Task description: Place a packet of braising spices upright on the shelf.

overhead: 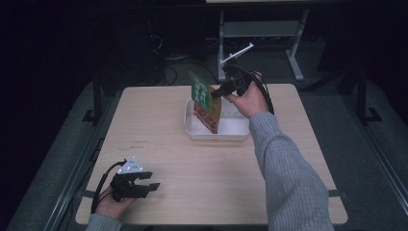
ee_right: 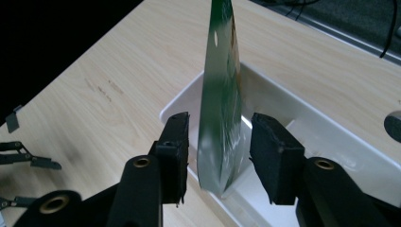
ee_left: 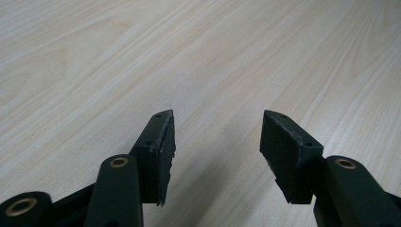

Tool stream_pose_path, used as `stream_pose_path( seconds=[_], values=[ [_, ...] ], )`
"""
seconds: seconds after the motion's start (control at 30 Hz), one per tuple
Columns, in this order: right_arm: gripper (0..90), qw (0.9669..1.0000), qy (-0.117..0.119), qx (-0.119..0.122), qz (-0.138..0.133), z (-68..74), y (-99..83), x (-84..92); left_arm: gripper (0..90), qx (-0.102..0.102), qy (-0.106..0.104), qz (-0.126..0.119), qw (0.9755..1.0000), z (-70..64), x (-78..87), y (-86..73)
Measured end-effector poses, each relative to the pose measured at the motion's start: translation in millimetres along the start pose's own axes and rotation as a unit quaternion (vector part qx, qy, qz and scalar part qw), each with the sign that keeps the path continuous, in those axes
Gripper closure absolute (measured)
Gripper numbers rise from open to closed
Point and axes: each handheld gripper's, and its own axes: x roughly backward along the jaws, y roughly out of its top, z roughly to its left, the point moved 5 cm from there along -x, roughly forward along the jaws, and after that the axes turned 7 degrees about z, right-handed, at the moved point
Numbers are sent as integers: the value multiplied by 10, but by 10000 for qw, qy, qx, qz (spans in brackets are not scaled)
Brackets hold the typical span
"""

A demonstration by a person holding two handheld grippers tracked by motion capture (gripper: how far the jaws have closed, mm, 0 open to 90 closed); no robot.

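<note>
A green and red snack pouch (overhead: 206,101) stands on edge in a white tray (overhead: 216,136) at the far middle of the table. My right gripper (overhead: 214,93) reaches it from the right at its upper part. In the right gripper view the pouch (ee_right: 222,94) rises edge-on between the jaws of my right gripper (ee_right: 221,120), which is open, with a narrow gap on each side. The tray (ee_right: 302,113) lies below. My left gripper (overhead: 151,180) rests open near the front left corner, and in its own view my left gripper (ee_left: 217,116) has bare wood between its fingers.
The light wooden table (overhead: 192,168) is bare between the tray and the left gripper. A grey-sleeved arm (overhead: 284,168) crosses the right side. Dark floor, cables and a metal stand (overhead: 260,33) lie beyond the far edge.
</note>
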Motion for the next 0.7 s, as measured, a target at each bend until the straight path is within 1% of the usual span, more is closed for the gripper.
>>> stream_pose_path(
  seconds=[0.1, 0.13, 0.27, 0.33, 0.37, 0.43, 0.5, 0.7],
  values=[
    [551, 10000, 69, -21, -40, -17, -52, 16, 454, 12, 4, -9, 10000, -5, -1, 2],
    [546, 10000, 93, -22, -30, -18, -88, 20, 454, 14, 5, -9, 10000, -6, -2, 2],
    [539, 9999, 140, 0, -32, -16, -141, 30, 453, -3, 11, 3, 10000, -9, -7, 3],
    [533, 9998, 182, 3, -56, -16, -172, 45, 454, -12, 9, 12, 10000, -12, -9, 4],
    [530, 9996, 254, 12, -115, -18, -206, 66, 453, -10, 10, 11, 10000, -13, -10, 5],
    [527, 9995, 280, -7, -122, -15, -220, 74, 453, -13, 5, 17, 10000, -14, -10, 4],
    [523, 9993, 326, 26, -162, -20, -261, 87, 453, -15, 9, 18, 10000, -14, -10, 3],
    [508, 9989, 431, -30, -160, -35, -388, 109, 453, -18, 19, 19, 10000, -14, -8, 1]
  ],
)
